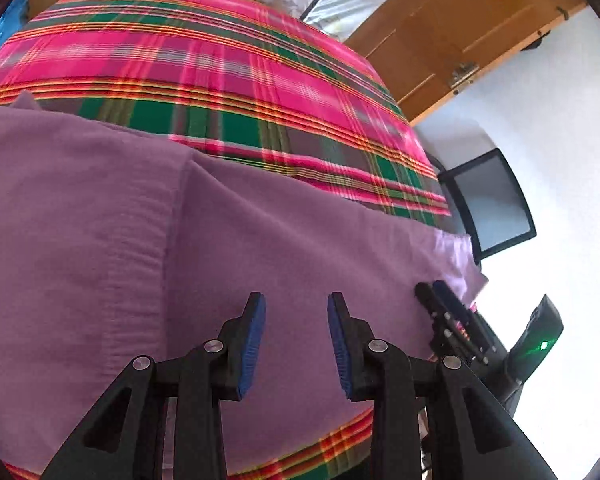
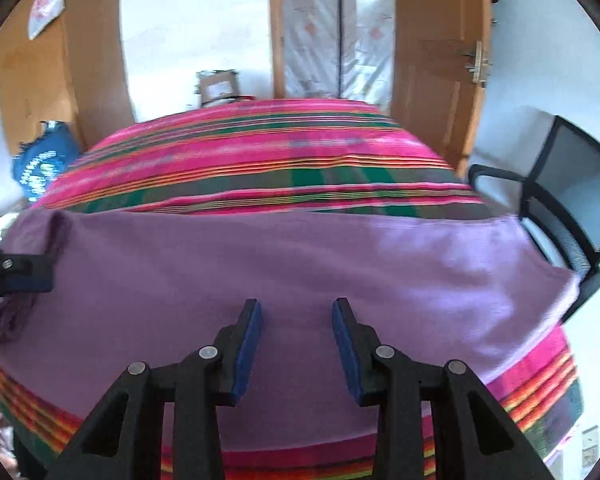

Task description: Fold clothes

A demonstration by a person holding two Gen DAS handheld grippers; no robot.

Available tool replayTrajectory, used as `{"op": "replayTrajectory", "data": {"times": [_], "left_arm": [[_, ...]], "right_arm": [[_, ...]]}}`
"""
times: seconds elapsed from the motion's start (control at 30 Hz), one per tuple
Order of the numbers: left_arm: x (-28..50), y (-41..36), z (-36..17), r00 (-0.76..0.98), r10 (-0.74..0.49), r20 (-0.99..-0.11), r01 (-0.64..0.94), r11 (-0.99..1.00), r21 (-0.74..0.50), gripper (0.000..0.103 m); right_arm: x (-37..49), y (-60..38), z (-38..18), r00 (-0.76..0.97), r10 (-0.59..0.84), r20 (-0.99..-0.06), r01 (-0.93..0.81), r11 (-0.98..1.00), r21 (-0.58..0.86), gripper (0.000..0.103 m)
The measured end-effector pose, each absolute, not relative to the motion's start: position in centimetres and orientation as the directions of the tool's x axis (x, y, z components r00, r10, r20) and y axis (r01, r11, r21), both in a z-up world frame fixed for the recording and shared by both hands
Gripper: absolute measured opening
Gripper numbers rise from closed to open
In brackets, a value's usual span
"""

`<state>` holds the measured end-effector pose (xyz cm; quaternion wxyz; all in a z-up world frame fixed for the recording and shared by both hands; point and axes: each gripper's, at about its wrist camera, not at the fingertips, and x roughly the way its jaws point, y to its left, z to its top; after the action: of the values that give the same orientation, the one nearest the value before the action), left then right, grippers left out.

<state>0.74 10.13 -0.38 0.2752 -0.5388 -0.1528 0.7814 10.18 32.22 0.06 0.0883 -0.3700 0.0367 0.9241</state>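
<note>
Blue-padded left tool point(image 1: 296, 340) up close, jaws parted, gripping nothing, poised over the purple garment point(image 1: 260, 240). Same for the right tool point(image 2: 296, 344): spread wide, empty. Garment spread flat over the plaid bedspread point(image 1: 204, 60), long axis running side to side across the near edge. Folded flap toward the garment's left end, nearer the left tool. Only the right view catching the bunched left corner; black chair point(image 2: 572, 200) beyond the garment's right end.
</note>
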Motion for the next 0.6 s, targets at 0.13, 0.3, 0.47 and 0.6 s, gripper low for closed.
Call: {"op": "replayTrajectory", "data": {"times": [0.13,0.3,0.47,0.6], "left_arm": [[0.7,11.3,-0.8,-0.266,0.592,-0.761,-0.285,-0.803,-0.524,0.033],[0.5,12.7,-1.2,-0.263,0.587,-0.766,-0.303,-0.804,-0.512,0.033],[0.3,13.8,-1.6,-0.256,0.592,-0.764,-0.311,-0.799,-0.515,0.038],[0.6,14.7,-1.4,-0.251,0.602,-0.758,-0.336,-0.789,-0.515,0.047]], "right_arm": [[10.0,34.8,-0.2,-0.712,0.179,-0.68,-0.234,-0.972,-0.011,0.037],[10.1,36.9,-0.2,-0.708,0.238,-0.665,-0.279,-0.959,-0.046,0.037],[10.8,39.3,-0.2,-0.689,0.288,-0.665,-0.335,-0.94,-0.061,0.045],[11.6,41.9,-0.1,-0.663,0.336,-0.668,-0.412,-0.91,-0.049,0.045]]}}
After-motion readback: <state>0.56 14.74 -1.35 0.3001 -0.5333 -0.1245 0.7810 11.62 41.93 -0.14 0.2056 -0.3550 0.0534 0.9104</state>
